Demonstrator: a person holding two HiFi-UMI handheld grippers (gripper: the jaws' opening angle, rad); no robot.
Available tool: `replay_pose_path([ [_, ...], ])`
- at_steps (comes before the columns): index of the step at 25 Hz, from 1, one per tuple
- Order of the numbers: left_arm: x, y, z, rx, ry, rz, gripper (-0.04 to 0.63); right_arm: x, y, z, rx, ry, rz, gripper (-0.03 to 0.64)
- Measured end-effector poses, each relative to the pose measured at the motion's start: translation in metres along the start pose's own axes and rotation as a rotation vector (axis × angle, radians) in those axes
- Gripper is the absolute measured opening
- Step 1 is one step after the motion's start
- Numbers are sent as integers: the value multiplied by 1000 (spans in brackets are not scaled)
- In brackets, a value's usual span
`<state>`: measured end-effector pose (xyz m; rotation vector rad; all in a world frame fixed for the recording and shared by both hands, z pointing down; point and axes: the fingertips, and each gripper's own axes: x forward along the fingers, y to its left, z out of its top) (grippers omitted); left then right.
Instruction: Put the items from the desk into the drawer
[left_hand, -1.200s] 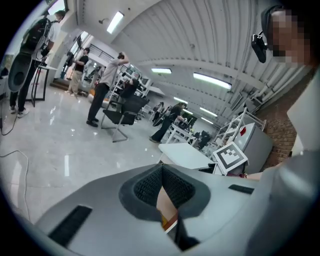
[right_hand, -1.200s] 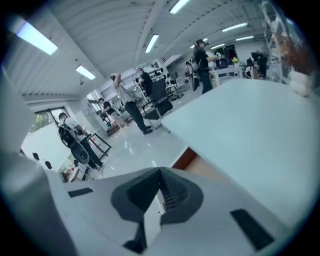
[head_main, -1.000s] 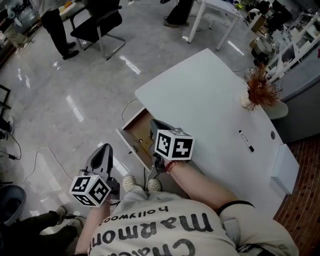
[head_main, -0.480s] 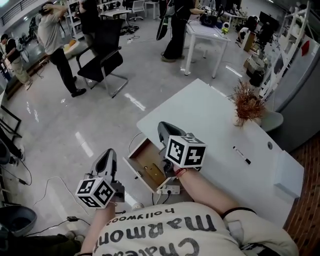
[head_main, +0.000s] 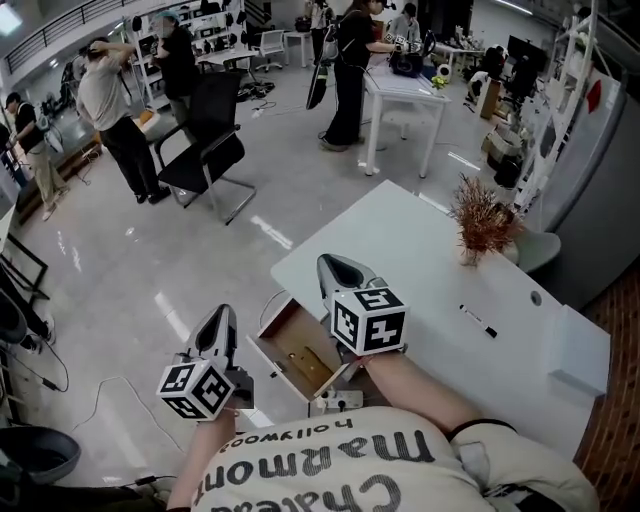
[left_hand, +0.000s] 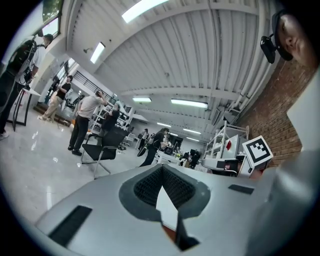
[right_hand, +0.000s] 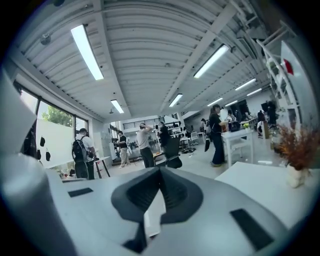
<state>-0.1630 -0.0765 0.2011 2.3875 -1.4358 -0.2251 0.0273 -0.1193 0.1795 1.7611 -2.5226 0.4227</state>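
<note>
Two grippers, both empty: left gripper (head_main: 220, 322) and right gripper (head_main: 338, 268) clenched on nothing, held level. Drawer (head_main: 285, 340) stands open between them to receive items. Pen (head_main: 478, 321) lies on the desk (head_main: 400, 230), four o'clock from the right gripper, well apart; my likely next pick.

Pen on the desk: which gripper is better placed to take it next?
Probably the right gripper: it hovers at the desk edge, nearer the pen. The left gripper is off the desk, beyond the open drawer.
</note>
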Motion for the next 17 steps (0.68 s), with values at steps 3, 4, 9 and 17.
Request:
replay_pose_path([
  [3,0,-2,-5,-2,0,-3,2,-3,-4,-9,-7,12,-7,3],
  [4,0,-3,-6,-3,1,-4,2,-4,-6,-11,-6,16,-9,3],
  [9,0,-9,-9,1,4,-9,2,-10,-11,-15,-19,21,-20,3],
  [17,8,-13,-4,2,-3,-5,2,-10,-18,-6,-50,15,-24,3],
])
